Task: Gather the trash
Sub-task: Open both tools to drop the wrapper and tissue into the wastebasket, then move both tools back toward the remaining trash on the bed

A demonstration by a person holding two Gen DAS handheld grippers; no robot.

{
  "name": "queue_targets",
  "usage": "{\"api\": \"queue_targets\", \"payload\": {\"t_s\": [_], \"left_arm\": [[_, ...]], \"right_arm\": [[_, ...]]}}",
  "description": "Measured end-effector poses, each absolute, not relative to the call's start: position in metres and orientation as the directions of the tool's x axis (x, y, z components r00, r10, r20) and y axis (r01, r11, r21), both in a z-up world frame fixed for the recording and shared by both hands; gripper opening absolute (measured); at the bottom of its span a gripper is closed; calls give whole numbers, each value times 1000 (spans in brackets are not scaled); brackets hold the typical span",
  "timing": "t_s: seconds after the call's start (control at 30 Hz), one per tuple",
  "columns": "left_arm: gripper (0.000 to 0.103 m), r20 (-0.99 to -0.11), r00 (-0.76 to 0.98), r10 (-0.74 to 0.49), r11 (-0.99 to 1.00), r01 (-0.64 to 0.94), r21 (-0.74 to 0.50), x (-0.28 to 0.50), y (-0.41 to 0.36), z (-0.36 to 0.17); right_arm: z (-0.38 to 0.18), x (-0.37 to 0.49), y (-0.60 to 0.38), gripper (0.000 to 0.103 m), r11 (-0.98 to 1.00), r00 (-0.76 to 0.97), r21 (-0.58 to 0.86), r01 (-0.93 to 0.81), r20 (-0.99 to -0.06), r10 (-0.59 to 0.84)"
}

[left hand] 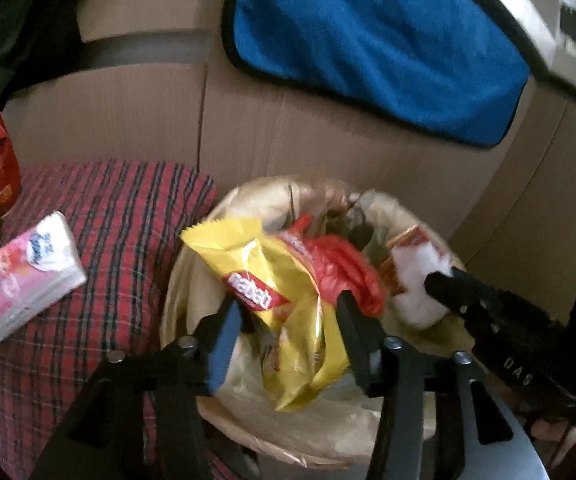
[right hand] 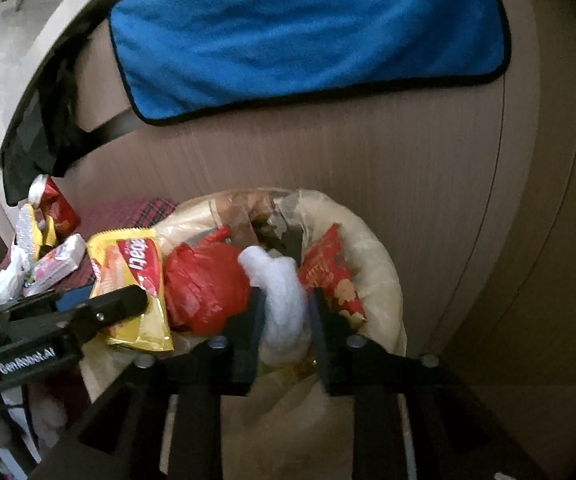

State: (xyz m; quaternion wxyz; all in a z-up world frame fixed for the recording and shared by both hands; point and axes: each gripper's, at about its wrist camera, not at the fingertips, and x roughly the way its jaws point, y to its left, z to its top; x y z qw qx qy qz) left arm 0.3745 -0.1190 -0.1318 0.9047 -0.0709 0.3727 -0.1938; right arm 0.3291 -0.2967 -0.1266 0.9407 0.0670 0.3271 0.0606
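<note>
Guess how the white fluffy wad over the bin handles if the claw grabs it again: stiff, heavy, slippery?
The white wad looks like cotton stuffing: probably very light and squashy. It bends in a curl between the right claw fingers, so likely floppy. Its fuzzy surface may cling to the pads rather than slip.

Bin mouth crowded, open room at nine o'clock

The lined bin (left hand: 192, 280) is choked by a yellow wrapper (left hand: 272, 292), red bag (left hand: 339, 268) and white wad (right hand: 284, 300); a cardboard wall (left hand: 327, 140) blocks twelve o'clock, while bare plaid cloth (left hand: 128, 240) lies at nine o'clock, a tissue pack (left hand: 28, 276) beyond.
</note>
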Motion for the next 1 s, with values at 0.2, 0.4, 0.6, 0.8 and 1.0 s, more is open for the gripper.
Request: {"api": "queue_targets", "payload": {"t_s": [0.2, 0.4, 0.6, 0.8, 1.0], "left_arm": [[54, -574, 694, -435, 897, 284, -338, 360, -85, -93], [54, -498, 786, -366, 927, 259, -273, 325, -31, -48], [54, -427, 866, -261, 956, 170, -238, 292, 51, -14], [54, -441, 880, -174, 964, 62, -258, 278, 130, -21], [54, -484, 858, -173, 956, 28, -292, 270, 167, -54]], "right_arm": [[-93, 314, -299, 33, 982, 834, 169, -84, -527, 162], [-61, 299, -290, 35, 979, 853, 168, -113, -490, 182], [-32, 282, -250, 35, 973, 859, 124, -196, -456, 231], [-22, 286, -190, 34, 944, 826, 104, -313, -461, 324], [-35, 292, -130, 34, 907, 763, 92, -411, -510, 397]]}}
